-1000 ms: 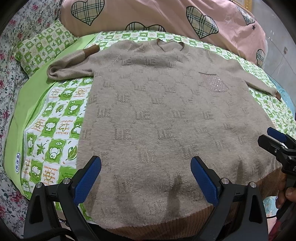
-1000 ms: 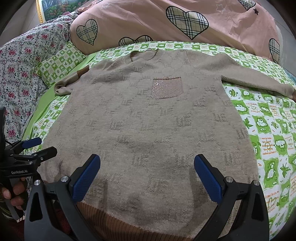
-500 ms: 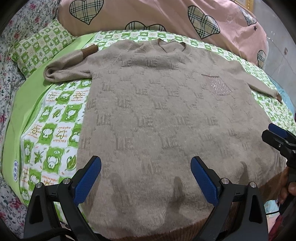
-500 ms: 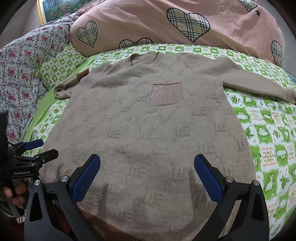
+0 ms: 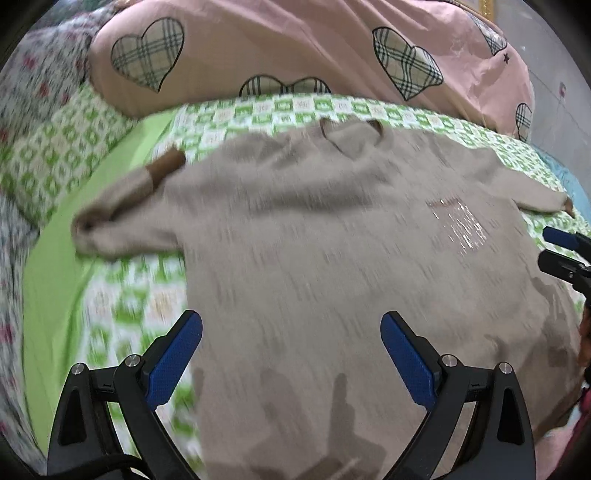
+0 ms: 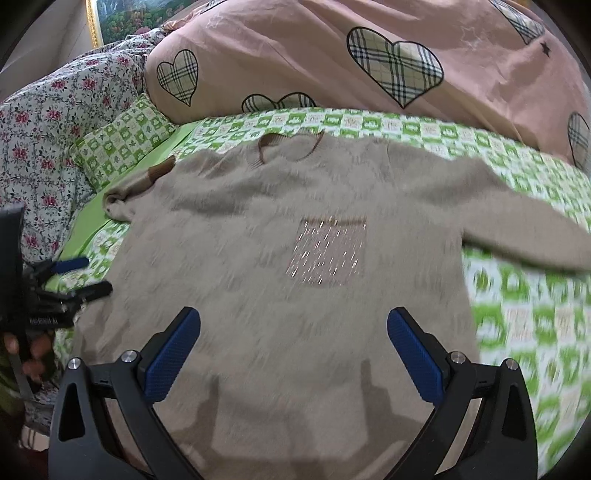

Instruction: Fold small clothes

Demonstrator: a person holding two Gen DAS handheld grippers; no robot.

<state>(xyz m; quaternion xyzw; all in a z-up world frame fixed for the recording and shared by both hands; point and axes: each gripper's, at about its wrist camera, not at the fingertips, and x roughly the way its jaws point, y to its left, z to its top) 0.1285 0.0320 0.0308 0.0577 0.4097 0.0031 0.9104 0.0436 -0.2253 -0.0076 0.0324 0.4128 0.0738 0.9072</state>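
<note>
Grippers, the left gripper [image 5: 291,343] and right gripper [image 6: 293,345], hung spread and empty above the beige knit sweater [image 6: 280,258], which lay flat on the green-checked bedsheet [image 6: 517,325], seemingly ready for folding.

1. Setting: home bedroom.
2. Evidence: bed [image 6: 424,127] with green checked sheet; pink heart-print duvet [image 6: 332,51]; matching pillow [image 6: 122,136]; floral bedding [image 6: 40,125]; framed picture [image 6: 147,14] behind.
</note>
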